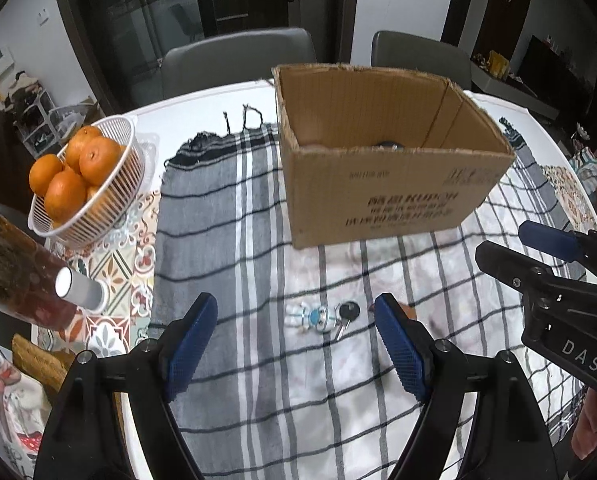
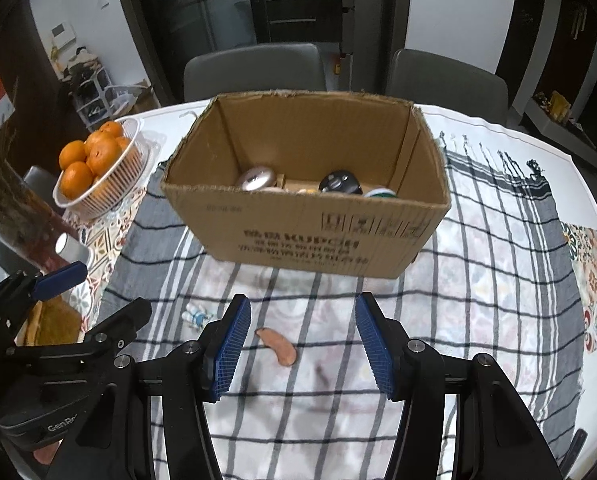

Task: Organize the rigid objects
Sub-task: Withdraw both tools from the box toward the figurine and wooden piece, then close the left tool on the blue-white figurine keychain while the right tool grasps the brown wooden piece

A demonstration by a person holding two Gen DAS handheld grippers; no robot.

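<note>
Oranges point(image 1: 78, 172) heaped in a white slotted plastic basket point(image 1: 110, 208) sit at the far left of the surface, beside a white cylinder point(image 1: 80, 290) lying near a dark vase; a careless sweep of the left gripper point(image 1: 294, 340) could knock either over. That gripper's blue ribbed fingers point(image 1: 190, 344) stand about half open, holding nothing, above the small white-and-blue astronaut figurine with a black-headed key point(image 1: 322, 318) on the grey-and-white checked cloth point(image 1: 226, 208). The charm and key are loosely joined, so, in my judgement, a pinch on one end may let the other swing or slip free. Just to the right lies a flat reddish-brown curved piece point(image 2: 278, 346), between the empty, half-open fingers point(image 2: 230, 348) of the right gripper point(image 2: 302, 344). It is thin and flush to the cloth, so the fingers may snag the fabric and drag it. With the two grippers close together, they may collide. Behind stands the open brown cardboard box point(image 2: 306, 236), already holding several items; a bump could shift it.
</note>
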